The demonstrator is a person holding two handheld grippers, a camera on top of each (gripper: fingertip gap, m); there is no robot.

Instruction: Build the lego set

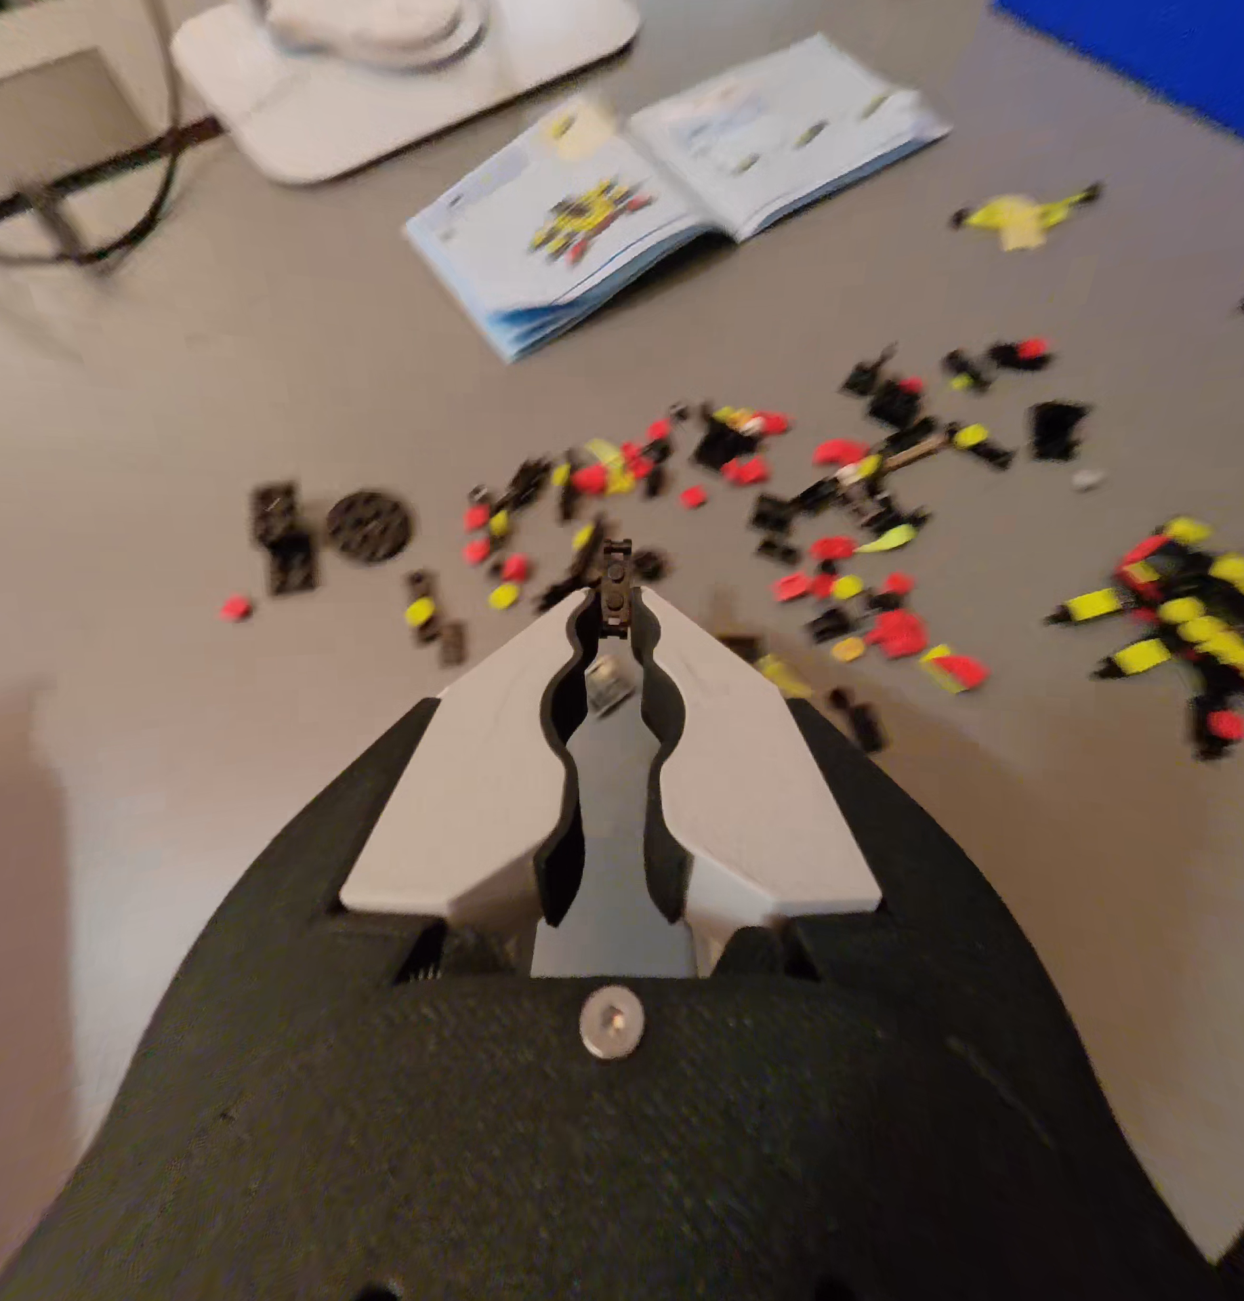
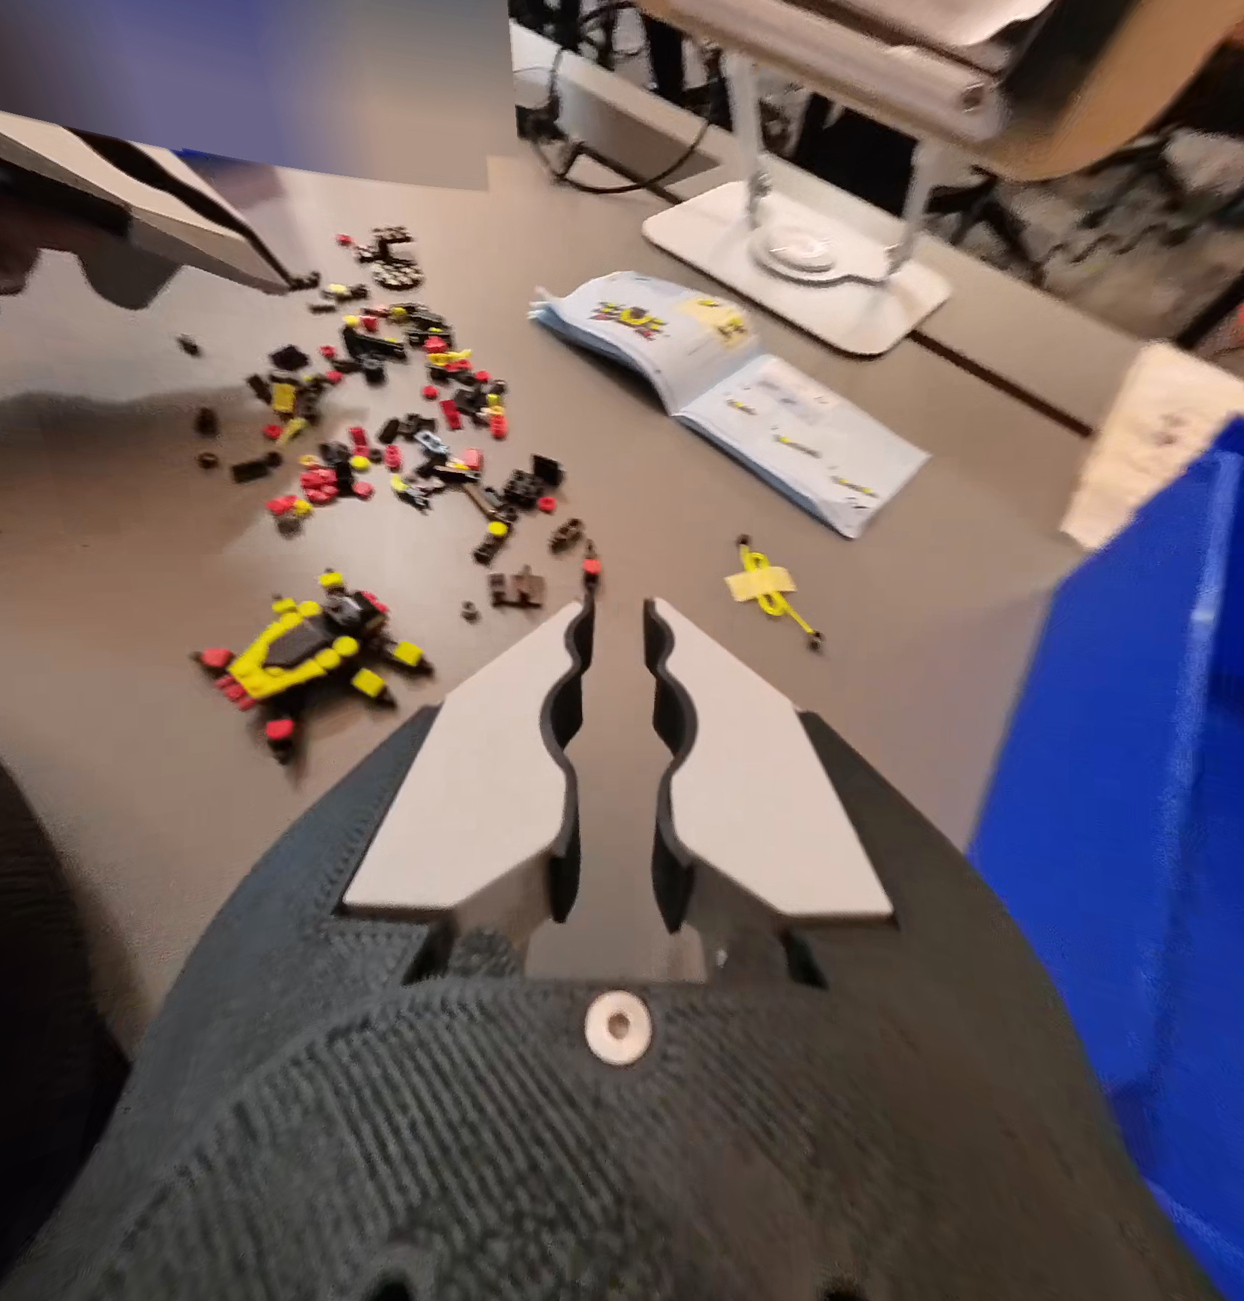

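Here left gripper fingers pinch black lego piece at tips; right gripper fingers narrowly parted, empty.

Your loose pieces are lying scattered on the table, the half-built model sitting nearer you, the open booklet lying to their right, the bin standing rightmost.

Your left gripper has a black, grainy printed body, one silver screw set in its middle, and two pale grey fingers lined with wavy black pads. Your right gripper matches, though its dark shell shows ribbed print lines.
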